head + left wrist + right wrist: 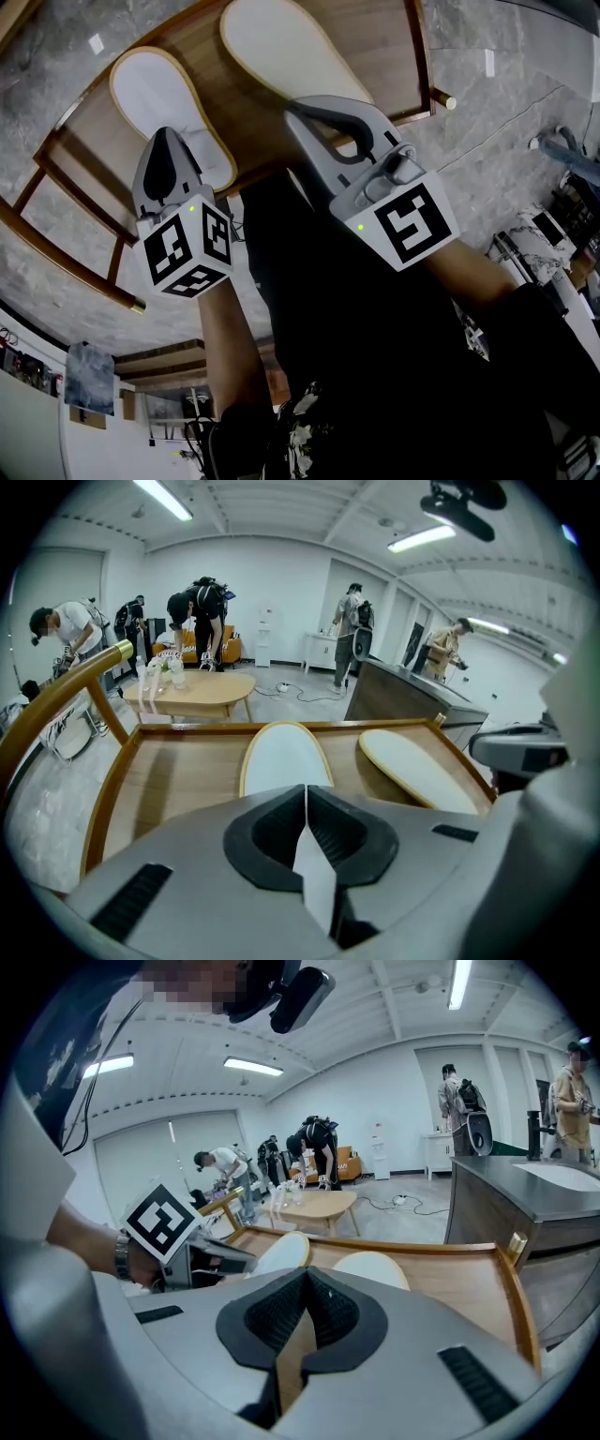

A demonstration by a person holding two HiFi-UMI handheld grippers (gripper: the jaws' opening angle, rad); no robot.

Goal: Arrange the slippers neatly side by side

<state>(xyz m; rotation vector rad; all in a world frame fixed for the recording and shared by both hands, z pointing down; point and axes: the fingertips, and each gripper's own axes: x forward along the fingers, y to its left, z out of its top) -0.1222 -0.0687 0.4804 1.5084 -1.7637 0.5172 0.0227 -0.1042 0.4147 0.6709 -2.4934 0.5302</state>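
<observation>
Two flat white slippers with tan rims lie on a wooden tray table (66, 187). The left slipper (159, 89) (281, 757) points away from me. My left gripper (167, 133) (306, 789) sits over its heel, jaws closed with a white strip of the slipper pinched between them. The right slipper (281, 52) (412, 766) (375, 1267) lies at an angle to the first, a hand's width apart. My right gripper (294, 105) (305, 1274) is shut at that slipper's heel. Only tan shows in its gap, and whether it pinches the rim I cannot tell.
The tray table has a raised wooden rim (112, 780) all round and stands on a grey marble floor (525, 112). Beyond it are a low oval table (192, 691), a dark counter (403, 691) and several people at the back of the room.
</observation>
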